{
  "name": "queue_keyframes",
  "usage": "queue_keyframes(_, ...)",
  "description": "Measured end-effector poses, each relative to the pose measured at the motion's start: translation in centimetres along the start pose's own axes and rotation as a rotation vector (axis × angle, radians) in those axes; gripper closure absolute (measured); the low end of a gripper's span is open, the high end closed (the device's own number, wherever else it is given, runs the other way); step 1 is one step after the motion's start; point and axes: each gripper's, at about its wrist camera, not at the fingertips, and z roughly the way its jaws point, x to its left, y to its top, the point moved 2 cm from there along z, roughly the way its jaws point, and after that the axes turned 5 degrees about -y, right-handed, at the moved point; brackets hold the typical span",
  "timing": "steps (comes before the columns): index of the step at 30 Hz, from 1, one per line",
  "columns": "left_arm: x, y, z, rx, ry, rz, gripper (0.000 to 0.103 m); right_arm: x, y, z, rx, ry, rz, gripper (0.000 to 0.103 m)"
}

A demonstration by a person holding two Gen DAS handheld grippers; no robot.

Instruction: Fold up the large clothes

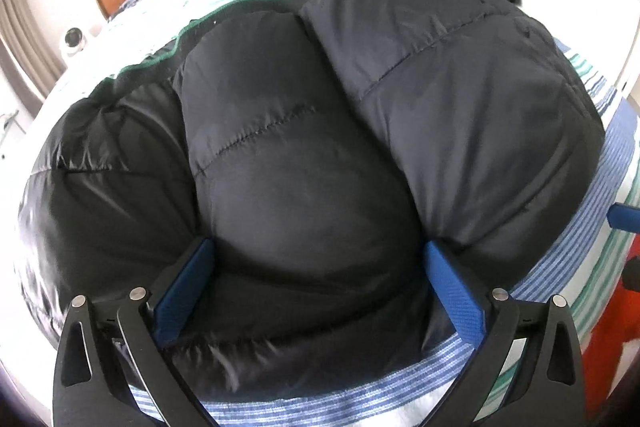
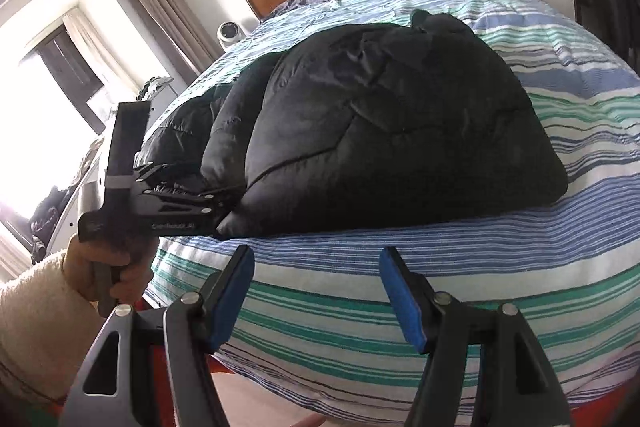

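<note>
Blue-padded jaws of the left gripper (image 1: 316,279) stand open astride the near edge of the black puffer jacket (image 1: 304,131), which lies long axis left-to-right on the striped bedspread (image 2: 540,187), while the right gripper (image 2: 316,291), open and empty, hangs short of it.

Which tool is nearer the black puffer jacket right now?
Left. The left tool straddles the black puffer jacket; the right tool hovers open over the striped bedspread, short of it.
</note>
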Motion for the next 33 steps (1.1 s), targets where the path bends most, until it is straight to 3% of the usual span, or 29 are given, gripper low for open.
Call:
queue_keyframes(12,-0.1,-0.8,-0.2,-0.006,0.002,-0.003,0.001,-0.1,-0.3,0.5,0.017,-0.036,-0.006,0.037)
queue_keyframes(17,0.6,-0.7,-2.1,-0.001,-0.041,-0.020,0.003,-1.9,0.5,-0.3,-0.004,-0.165,0.042,0.034)
queue_keyframes(19,1.2,-0.4,-4.0,-0.044,-0.102,-0.047,0.003,-3.9,0.9,-1.1,-0.033,-0.163,0.143,0.020)
queue_keyframes(22,2.0,0.6,-6.1,-0.122,-0.202,-0.096,0.003,-6.7,1.7,-1.0,-0.036,-0.057,0.337,0.019)
queue_keyframes(25,1.5,2.1,-6.5,-0.164,-0.288,-0.091,0.003,-9.2,2.7,1.6,0.026,0.079,0.552,0.015)
queue_keyframes(27,0.3,2.2,-5.6,-0.149,-0.328,-0.053,0.003,-10.4,3.0,2.8,0.030,0.084,0.640,0.014)
queue_keyframes(30,-1.8,1.8,-2.5,-0.053,-0.377,-0.013,0.003,-12.1,3.9,4.1,-0.027,0.074,0.756,0.014)
queue_keyframes(33,-1.9,1.4,0.4,-0.005,-0.366,-0.027,0.003,-13.4,4.1,5.1,-0.073,0.069,0.865,0.013)
